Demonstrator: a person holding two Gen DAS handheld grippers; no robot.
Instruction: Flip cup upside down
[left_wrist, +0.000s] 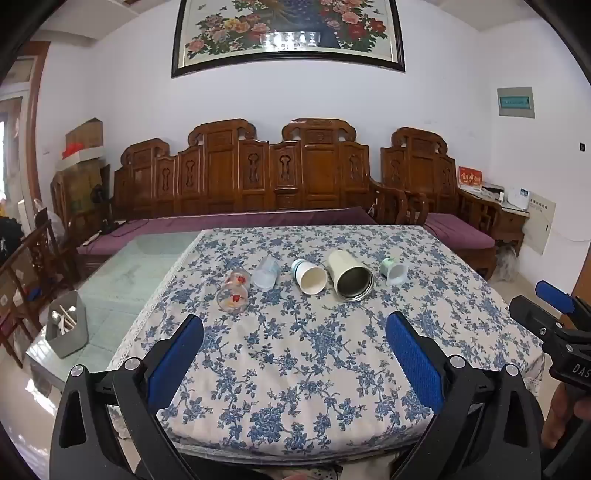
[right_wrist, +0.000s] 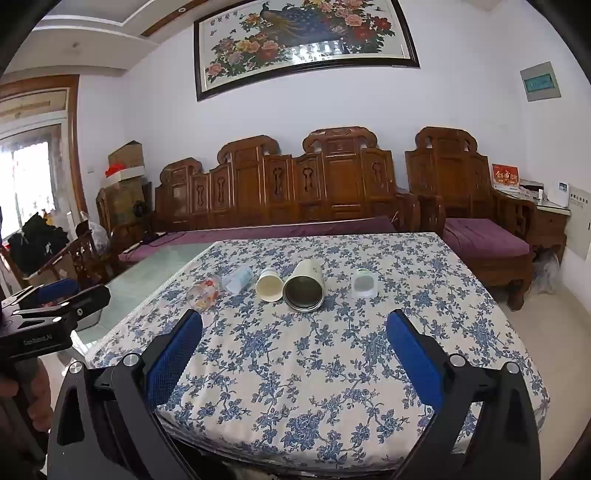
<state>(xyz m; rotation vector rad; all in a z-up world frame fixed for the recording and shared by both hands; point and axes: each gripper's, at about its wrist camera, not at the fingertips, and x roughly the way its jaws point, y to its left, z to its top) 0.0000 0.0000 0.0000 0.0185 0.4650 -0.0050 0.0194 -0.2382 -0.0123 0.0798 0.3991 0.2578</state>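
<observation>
Nearest, the left claw (left_wrist: 294, 363) and right claw (right_wrist: 294, 360) both hang released above the worktop (left_wrist: 295, 387) (blue-flowered cloth). Beyond them five cups lie on their sides in a row: the steel cup (left_wrist: 351, 275) at centre, the paper cup (left_wrist: 309, 276) just beside it.

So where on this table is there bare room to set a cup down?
The near half of the tablecloth, between the row of cups and both open grippers, is bare. So is the far strip behind the row. It is crowded along the row, from the glass cup to the steel tumbler.
</observation>
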